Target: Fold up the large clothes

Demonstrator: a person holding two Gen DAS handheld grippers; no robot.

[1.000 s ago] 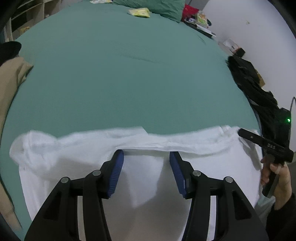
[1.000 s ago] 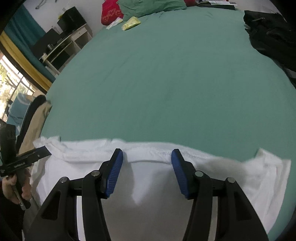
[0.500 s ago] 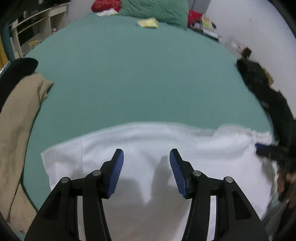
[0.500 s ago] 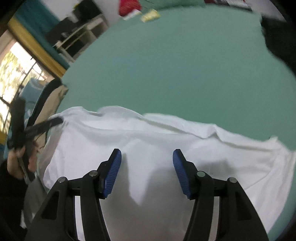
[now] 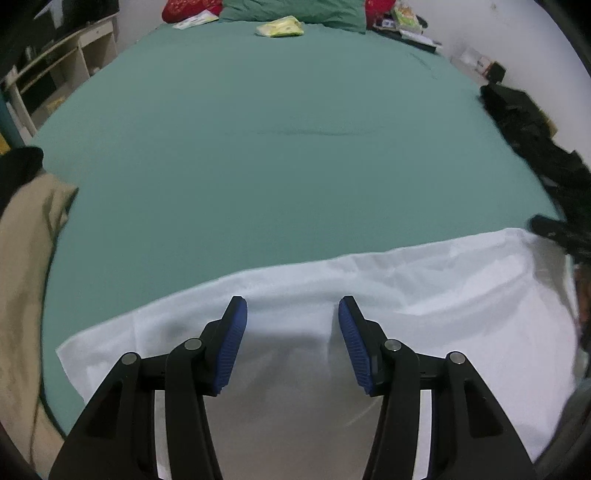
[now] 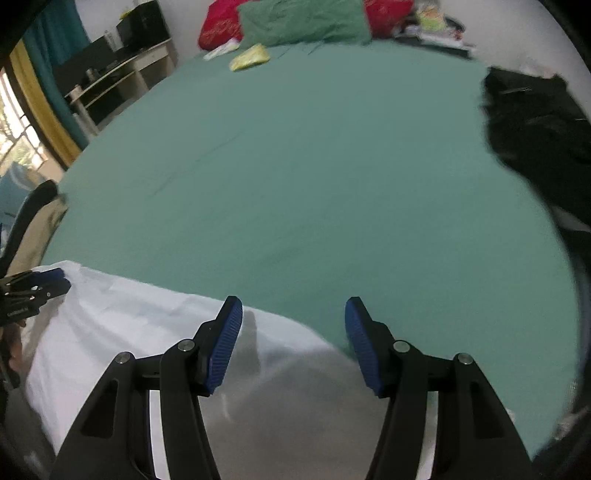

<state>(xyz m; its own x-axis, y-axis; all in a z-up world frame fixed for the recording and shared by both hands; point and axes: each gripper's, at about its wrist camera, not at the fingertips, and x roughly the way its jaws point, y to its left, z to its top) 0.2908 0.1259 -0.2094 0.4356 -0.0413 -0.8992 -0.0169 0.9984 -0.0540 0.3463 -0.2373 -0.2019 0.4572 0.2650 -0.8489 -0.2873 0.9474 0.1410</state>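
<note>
A white garment lies flat across the near edge of the green bed, its far edge smooth and straight. My left gripper hovers over its middle, open, with nothing between the blue pads. My right gripper stands open over the garment's right end, its right finger past the cloth above bare sheet. In the right wrist view the left gripper shows at the garment's left corner. The right gripper appears as a dark blur at the far right of the left wrist view.
Black clothes are heaped along the bed's right side. A beige garment hangs off the left side. Green and red pillows and a yellow packet lie at the head. A shelf unit stands left of the bed.
The garment's bunched far edge and sleeve now lie flat and smooth. Both views have tipped up, showing more of the bed. The right gripper has shifted toward the garment's right end.
</note>
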